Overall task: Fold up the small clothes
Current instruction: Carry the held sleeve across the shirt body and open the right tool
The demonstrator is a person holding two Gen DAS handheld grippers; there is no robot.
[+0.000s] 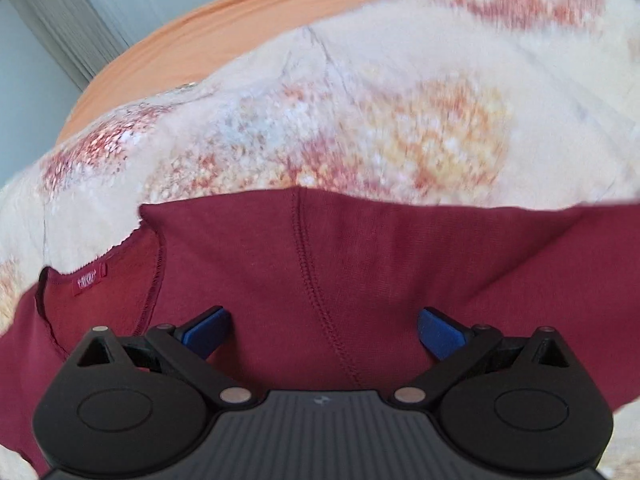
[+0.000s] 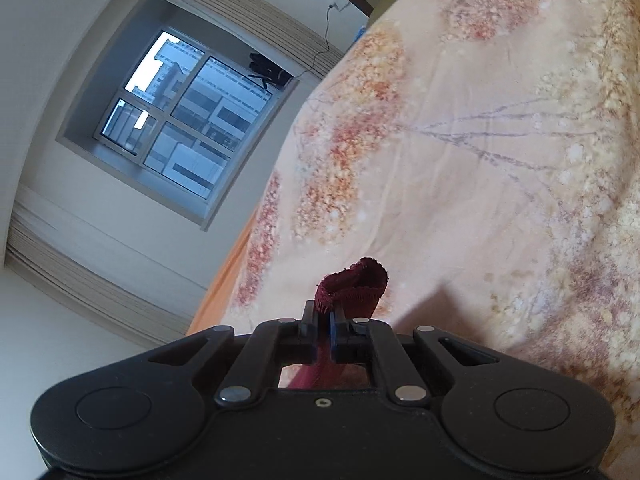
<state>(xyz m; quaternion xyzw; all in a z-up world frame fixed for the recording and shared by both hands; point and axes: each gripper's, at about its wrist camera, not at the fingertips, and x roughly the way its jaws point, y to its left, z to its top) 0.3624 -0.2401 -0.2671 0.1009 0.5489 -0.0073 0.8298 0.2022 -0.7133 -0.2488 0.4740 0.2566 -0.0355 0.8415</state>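
A dark red garment (image 1: pixel 360 264) lies spread on the flowered bedspread (image 1: pixel 360 120), with its neckline and small label at the left. My left gripper (image 1: pixel 323 332) hovers just above it, open, its blue pads (image 1: pixel 208 334) wide apart with a stitched seam running between them. In the right wrist view my right gripper (image 2: pixel 323 320) is shut on a bunched edge of the dark red garment (image 2: pixel 356 284), which sticks up past the fingertips above the bedspread (image 2: pixel 480 160).
An orange sheet (image 1: pixel 224 36) edges the bed on the far side. A window (image 2: pixel 188 120) and a pale wall stand beyond the bed's edge, with a dark object and a cable on the sill.
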